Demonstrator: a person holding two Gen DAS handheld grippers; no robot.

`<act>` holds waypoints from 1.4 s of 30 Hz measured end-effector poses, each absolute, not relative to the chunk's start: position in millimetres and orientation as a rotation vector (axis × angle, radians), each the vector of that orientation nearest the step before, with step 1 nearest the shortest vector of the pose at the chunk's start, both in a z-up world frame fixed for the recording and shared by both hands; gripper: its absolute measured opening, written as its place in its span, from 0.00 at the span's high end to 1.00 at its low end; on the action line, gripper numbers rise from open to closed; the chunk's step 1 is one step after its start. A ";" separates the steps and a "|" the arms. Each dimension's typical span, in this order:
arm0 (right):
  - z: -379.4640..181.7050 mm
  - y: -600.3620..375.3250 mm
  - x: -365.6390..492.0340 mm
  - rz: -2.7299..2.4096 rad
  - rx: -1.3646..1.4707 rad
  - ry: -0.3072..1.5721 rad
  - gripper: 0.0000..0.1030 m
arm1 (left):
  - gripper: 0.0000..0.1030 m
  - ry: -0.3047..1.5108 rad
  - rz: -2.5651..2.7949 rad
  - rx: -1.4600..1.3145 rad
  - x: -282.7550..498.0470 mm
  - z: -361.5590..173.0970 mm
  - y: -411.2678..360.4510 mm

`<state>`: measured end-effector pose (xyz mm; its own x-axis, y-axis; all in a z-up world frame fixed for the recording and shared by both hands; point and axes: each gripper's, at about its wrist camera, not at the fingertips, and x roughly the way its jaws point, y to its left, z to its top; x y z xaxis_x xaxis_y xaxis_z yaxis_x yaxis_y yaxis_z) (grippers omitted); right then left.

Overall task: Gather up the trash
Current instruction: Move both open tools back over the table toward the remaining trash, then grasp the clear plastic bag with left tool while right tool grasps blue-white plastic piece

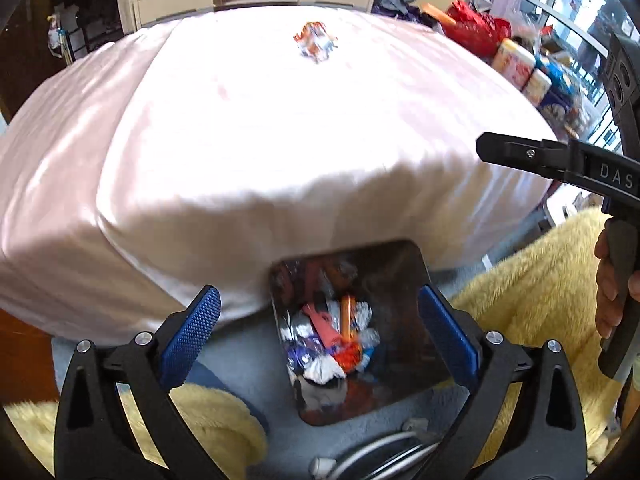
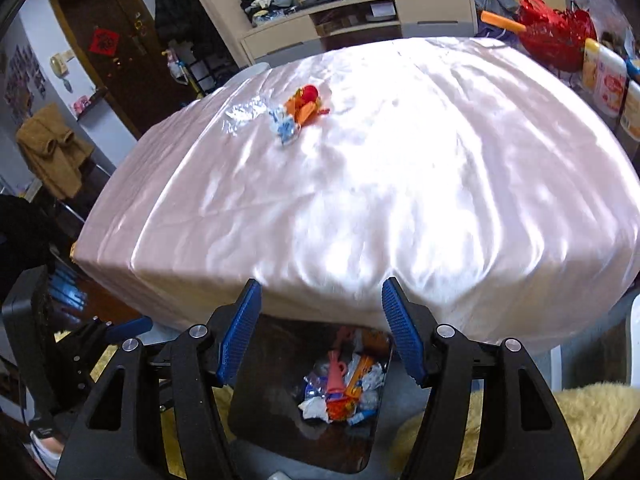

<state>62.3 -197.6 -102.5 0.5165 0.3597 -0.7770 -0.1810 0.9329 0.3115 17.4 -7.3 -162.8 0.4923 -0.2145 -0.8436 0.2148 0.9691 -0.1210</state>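
Observation:
A dark trash bin (image 1: 404, 280) stands on the floor against the table's near side, with several crumpled wrappers (image 1: 336, 340) inside. My left gripper (image 1: 320, 330) hangs over it, wide open, nothing between the blue pads (image 1: 192, 336). My right gripper (image 2: 320, 330) is also above the bin (image 2: 260, 412), open and empty. A small heap of orange, red and blue trash (image 2: 300, 114) lies on the far part of the pink tablecloth (image 2: 400, 184), with a clear wrapper (image 2: 244, 116) beside it. The left wrist view shows that heap (image 1: 316, 42) far off.
A black finger of the right gripper (image 1: 552, 160) and the hand holding it (image 1: 608, 284) reach in from the right. Yellow fluffy rugs (image 1: 532, 292) lie around the bin. A cabinet (image 2: 360, 24), red bags (image 2: 556, 36) and boxes crowd the room behind the table.

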 end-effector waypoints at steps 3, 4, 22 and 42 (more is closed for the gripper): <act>-90.9 -195.3 79.0 0.322 0.169 0.957 0.38 | 0.09 1.004 -0.241 -0.004 34.5 -148.0 3.0; -88.3 -193.9 85.1 0.323 0.161 0.954 0.38 | 0.09 1.000 -0.226 0.004 41.9 -144.2 6.0; -95.4 -141.7 184.6 0.431 0.073 0.954 0.49 | 0.12 0.934 -0.094 -0.015 183.2 -112.2 53.5; -109.9 -112.6 225.1 0.487 0.026 0.972 0.72 | 0.51 0.968 -0.175 0.052 300.8 -136.9 33.3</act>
